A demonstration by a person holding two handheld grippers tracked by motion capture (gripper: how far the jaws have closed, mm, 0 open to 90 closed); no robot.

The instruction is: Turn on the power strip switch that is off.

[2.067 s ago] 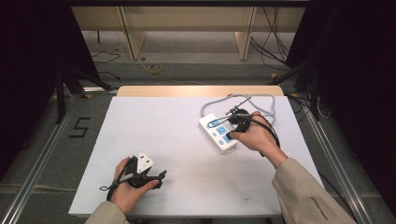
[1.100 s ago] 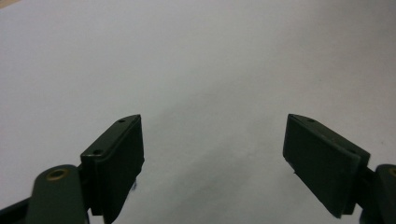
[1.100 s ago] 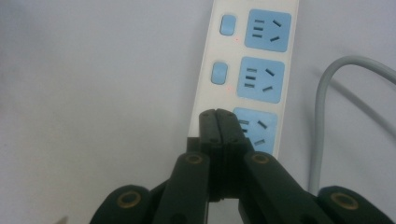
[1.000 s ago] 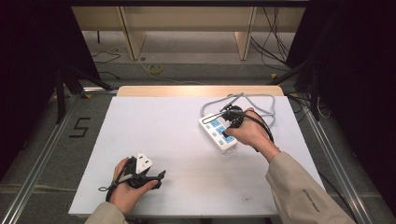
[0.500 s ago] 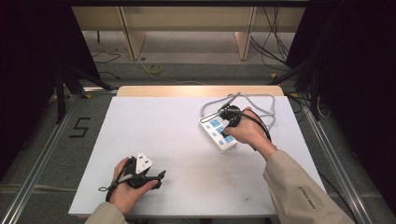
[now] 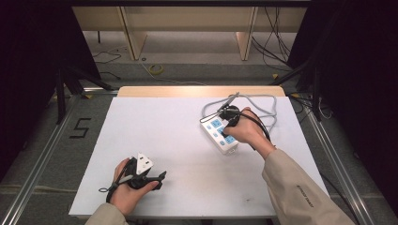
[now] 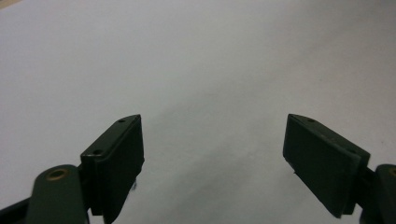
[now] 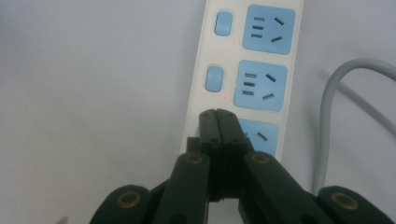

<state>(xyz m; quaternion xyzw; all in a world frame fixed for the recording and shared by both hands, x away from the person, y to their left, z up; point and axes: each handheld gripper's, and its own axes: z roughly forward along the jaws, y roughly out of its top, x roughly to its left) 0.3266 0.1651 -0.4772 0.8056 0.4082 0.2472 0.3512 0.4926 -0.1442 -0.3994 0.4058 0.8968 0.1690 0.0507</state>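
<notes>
Change: the right tool (image 8: 218, 114) has crept along the white plastic power strip with blue sockets (image 6: 218, 134) toward its far end; the strip itself has not shifted.
Right tool: clenched, empty, tips over the nearest blue rocker switch.
Meaning: probably pressing switches one by one.
Left tool (image 7: 212, 154): released, resting on the white tabletop (image 6: 155, 126).
Strip: right side of tabletop, grey cable (image 8: 334, 93) beside it.

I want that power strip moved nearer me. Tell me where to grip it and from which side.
Grip the power strip across its narrow width, at the bare end past the sockets nearest you, coming straight down from above. It lies flat on the table, so only its long side walls offer the jaws parallel faces. Keep clear of the grey cord at the far end. The right gripper, shut now, must open first.
</notes>
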